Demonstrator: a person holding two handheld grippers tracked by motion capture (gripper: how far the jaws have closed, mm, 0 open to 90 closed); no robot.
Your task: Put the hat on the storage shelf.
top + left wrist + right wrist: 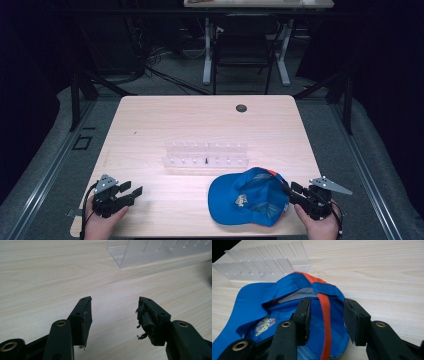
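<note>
Right gripper (pixel 325 315) with fingers (pixel 303 315) spread to either side of the rear edge of the blue cap (pixel 248 196), straddling its orange strap (pixel 325 312) but not yet pressed onto the fabric; the cap lies directly ahead of and beneath these fingers on the desk (pixel 165 120). Left gripper (pixel 113 315) with fingers (pixel 83 316) likewise spread, holding nothing, over bare desk well to the side of the cap. Beyond both pairs of fingers stands a clear acrylic rack (pixel 206 154), just past the cap's far edge. Likely risk: closing on the thin strap alone could let the soft cap slip or sag, and a forward push might slide it against the rack. The cap is blue with mesh lining, orange trim and a small embroidered emblem (pixel 263 326), lying crumpled with its brim away from the right fingers.
</note>
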